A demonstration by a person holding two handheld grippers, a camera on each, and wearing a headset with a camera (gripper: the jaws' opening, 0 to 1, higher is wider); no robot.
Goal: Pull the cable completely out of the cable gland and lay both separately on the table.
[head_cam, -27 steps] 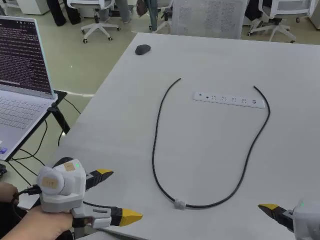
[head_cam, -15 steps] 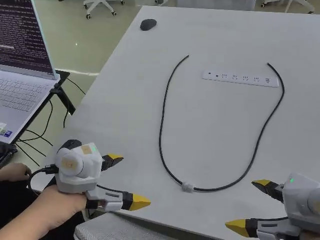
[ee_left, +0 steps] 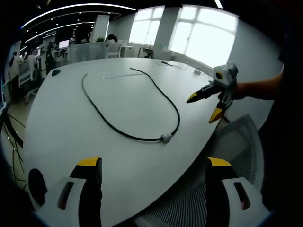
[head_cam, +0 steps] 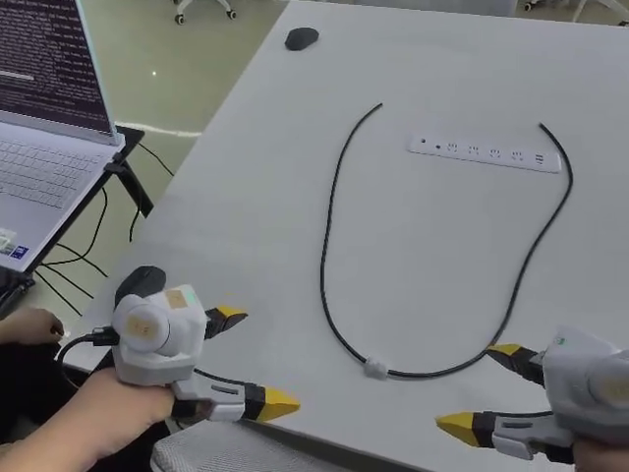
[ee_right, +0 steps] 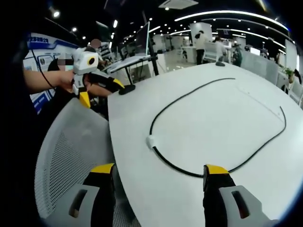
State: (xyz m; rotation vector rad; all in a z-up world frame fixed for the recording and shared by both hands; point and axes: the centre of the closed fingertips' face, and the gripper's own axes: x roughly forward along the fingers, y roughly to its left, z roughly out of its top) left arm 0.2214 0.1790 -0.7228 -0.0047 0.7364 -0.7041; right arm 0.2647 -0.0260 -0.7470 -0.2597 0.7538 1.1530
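Threading gland (head_cam: 375,369): blk cable (head_cam: 323,258), on tbl (head_cam: 236,197).

The laptop (head_cam: 44,128) is cut off by the left and top edges of the head view, and its screen text is too small to read. The right claw (head_cam: 474,386) runs off the bottom right corner. The cable gland (head_cam: 375,369) is a small white lump on the cable (head_cam: 329,226), too small to tell its parts. The table (head_cam: 246,197) runs past the right edge. Markings on the power strip (head_cam: 486,153) cannot be read.
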